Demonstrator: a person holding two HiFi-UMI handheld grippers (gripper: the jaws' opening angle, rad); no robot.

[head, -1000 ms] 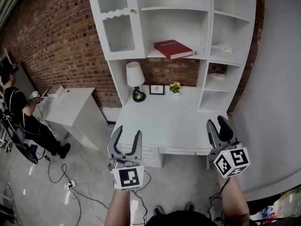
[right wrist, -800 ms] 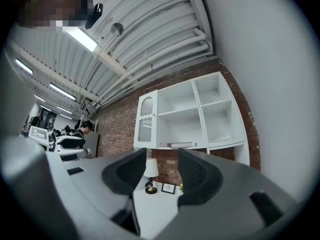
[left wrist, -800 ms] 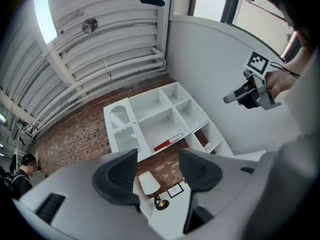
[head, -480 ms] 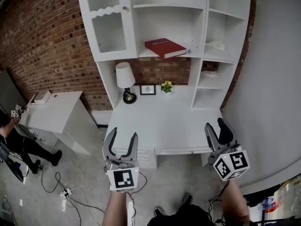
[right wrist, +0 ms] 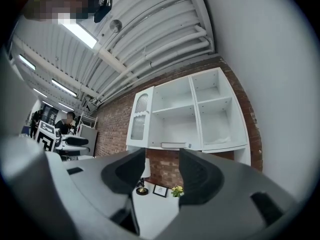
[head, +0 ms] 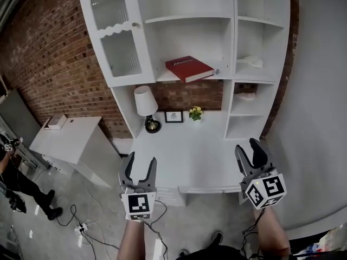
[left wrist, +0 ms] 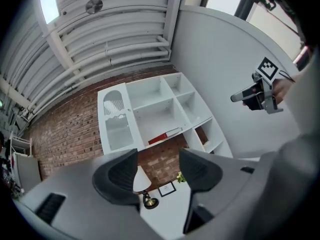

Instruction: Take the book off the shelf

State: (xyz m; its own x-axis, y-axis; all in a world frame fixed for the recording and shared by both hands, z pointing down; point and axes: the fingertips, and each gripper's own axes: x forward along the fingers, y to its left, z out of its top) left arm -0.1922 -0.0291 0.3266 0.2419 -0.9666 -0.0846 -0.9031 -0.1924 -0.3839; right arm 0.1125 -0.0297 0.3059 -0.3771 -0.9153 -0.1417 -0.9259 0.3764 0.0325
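Observation:
A red book (head: 188, 68) lies flat on the middle shelf of a white shelf unit (head: 187, 23) over a desk; it also shows as the book (left wrist: 164, 135) and the book (right wrist: 175, 145) in the gripper views. My left gripper (head: 141, 164) (left wrist: 157, 171) hovers at the desk's front edge, far below the book, open with nothing between its jaws. My right gripper (head: 248, 151) (right wrist: 162, 171) is near the desk's front right corner, also open and empty. Both sets of jaws have just been opening.
On the white desk (head: 184, 156) stand a lamp (head: 145, 102), a small picture frame (head: 173, 116) and a potted plant (head: 195, 113). A glass-door cabinet (head: 116, 42) flanks the book's shelf. A side table (head: 65, 140) and floor cables (head: 81, 221) lie left; a person (head: 11, 172) is at the left edge.
Both grippers' jaws stand wider than a second ago. The view has swung, so the shelf unit sits more to the left, and the person at left has slid toward the frame edge.

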